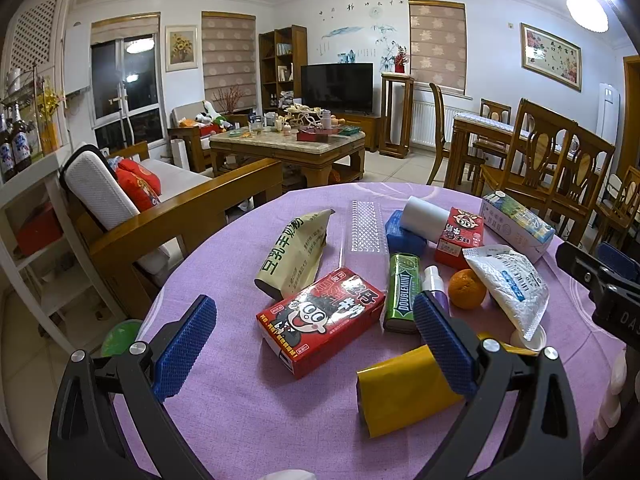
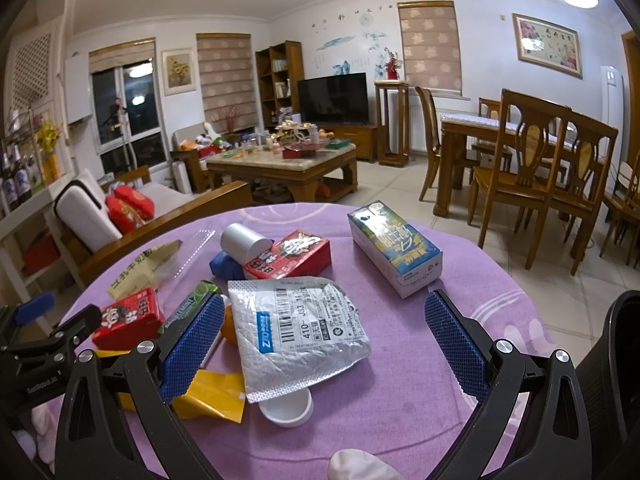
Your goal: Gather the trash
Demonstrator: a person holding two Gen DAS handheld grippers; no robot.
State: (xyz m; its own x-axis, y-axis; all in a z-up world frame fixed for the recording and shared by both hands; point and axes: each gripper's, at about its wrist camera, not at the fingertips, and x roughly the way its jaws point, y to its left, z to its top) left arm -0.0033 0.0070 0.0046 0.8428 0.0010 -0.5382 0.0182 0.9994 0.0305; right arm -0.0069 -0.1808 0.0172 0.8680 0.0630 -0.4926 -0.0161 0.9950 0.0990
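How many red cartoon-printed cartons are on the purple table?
2. One red carton lies at the near middle, between the left gripper's open jaws in its view. The other sits farther back, against the white cylinder. Clutter could hide more.

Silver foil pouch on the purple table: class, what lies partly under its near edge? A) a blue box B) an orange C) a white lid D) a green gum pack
C: in the right wrist view the silver foil pouch overlaps the white lid at its near edge.
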